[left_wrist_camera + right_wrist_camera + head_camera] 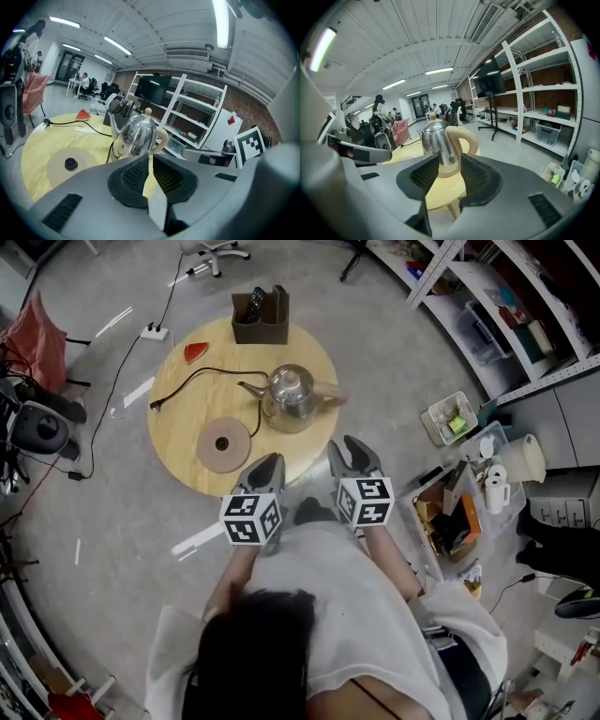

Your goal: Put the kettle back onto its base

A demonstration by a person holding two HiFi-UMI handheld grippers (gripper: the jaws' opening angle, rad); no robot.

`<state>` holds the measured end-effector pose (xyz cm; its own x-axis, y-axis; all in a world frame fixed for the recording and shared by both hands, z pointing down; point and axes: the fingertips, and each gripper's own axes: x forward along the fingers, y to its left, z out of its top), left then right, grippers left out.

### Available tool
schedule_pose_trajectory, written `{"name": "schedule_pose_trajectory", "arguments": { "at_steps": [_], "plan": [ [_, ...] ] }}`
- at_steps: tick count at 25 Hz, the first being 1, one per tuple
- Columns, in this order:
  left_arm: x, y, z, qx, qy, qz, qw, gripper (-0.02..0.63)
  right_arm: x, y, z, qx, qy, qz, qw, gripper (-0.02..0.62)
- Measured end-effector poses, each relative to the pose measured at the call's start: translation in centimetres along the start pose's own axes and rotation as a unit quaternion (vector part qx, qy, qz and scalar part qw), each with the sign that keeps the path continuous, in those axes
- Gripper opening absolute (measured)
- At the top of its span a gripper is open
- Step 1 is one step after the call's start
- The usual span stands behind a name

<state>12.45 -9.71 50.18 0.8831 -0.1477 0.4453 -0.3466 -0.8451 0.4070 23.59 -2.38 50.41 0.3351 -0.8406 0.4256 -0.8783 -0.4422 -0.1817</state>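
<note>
1. Looking down from the head view, I see the kettle [289, 397] standing upright on the round wooden desk [178, 432], right of centre, with its spout to the left and its handle to the right.
2. The base [223, 444], a flat disc, lies bare on the desk, nearer and left of the kettle, close to it but apart. A black cord [202, 373] loops across the far left of the desk.
3. The left hand-held gripper [269, 461] sits over the desk's near edge with its jaws closed together and nothing between them.
4. The right hand-held gripper [349, 448] is just beside it, jaws apart and empty. In its own view the kettle [440, 140] shows through the gap, ahead and untouched.
5. A brown box [260, 317] stands at the far edge, with a red wedge [195, 352] to its left.
</note>
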Motion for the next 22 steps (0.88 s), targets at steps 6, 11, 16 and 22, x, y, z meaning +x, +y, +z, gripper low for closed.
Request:
{"name": "schedule_pose_trajectory", "arguments": {
  "at_steps": [6,11,16,22],
  "plan": [
    [1.1,0.1,0.9,-0.003,-0.006,0.018,0.9998,0.046,1.6,-1.9,1.6,-0.018,-0.012,0.001,1.0,0.17],
    [2.1,0.2,1.8,-0.005,-0.012,0.031,0.9994,0.046,3.4,-3.1,2.2,-0.035,-0.004,0.001,0.999,0.176],
    [2.6,0.6,2.3,-0.015,-0.02,0.046,0.9986,0.046,4.9,-4.4,2.3,-0.053,0.005,-0.013,0.999,0.187],
    [3.0,1.6,3.5,-0.017,-0.029,0.061,0.9976,0.046,6.6,-5.6,2.6,-0.079,0.007,-0.033,0.996,0.212]
  ]
}}
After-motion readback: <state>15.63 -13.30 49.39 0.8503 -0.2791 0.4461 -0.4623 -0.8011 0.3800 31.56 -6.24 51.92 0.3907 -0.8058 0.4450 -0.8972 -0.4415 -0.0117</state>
